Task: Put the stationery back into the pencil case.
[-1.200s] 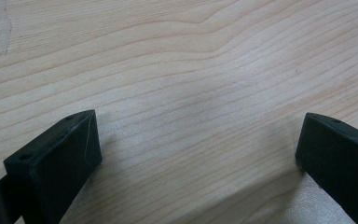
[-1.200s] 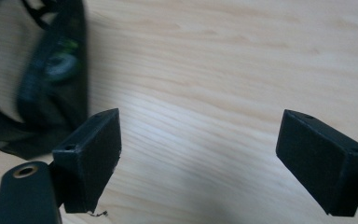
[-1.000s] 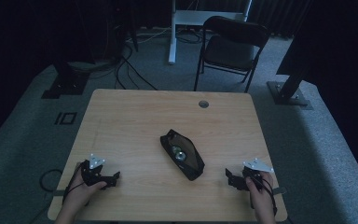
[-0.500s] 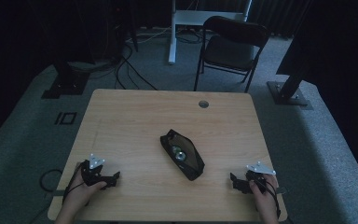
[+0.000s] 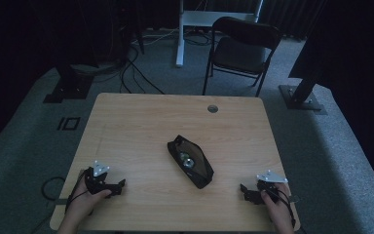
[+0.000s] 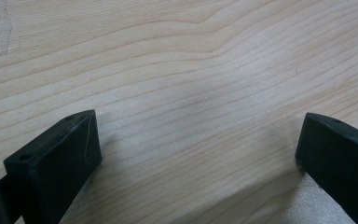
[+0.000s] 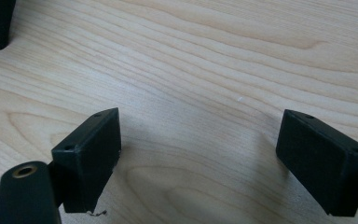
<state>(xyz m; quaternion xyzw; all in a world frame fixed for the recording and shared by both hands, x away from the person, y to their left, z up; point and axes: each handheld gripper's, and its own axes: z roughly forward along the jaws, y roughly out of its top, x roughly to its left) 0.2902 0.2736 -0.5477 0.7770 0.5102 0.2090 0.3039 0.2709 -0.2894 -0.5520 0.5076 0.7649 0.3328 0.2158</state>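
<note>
Mid-table: black pouch, unzipped, round metal item inside. Left gripper near-left of pouch, jaws wide, empty, low over wood. Right gripper near-right of pouch, same. Judged: start position; next move, both reach toward pouch.

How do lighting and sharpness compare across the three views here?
High view: dim, dark surroundings, open black pouch on the wooden table readable. Left gripper view: bright, crisp wood grain, soft shadows by the jaws. Right gripper view: equally bright, near jaws slightly soft.
</note>
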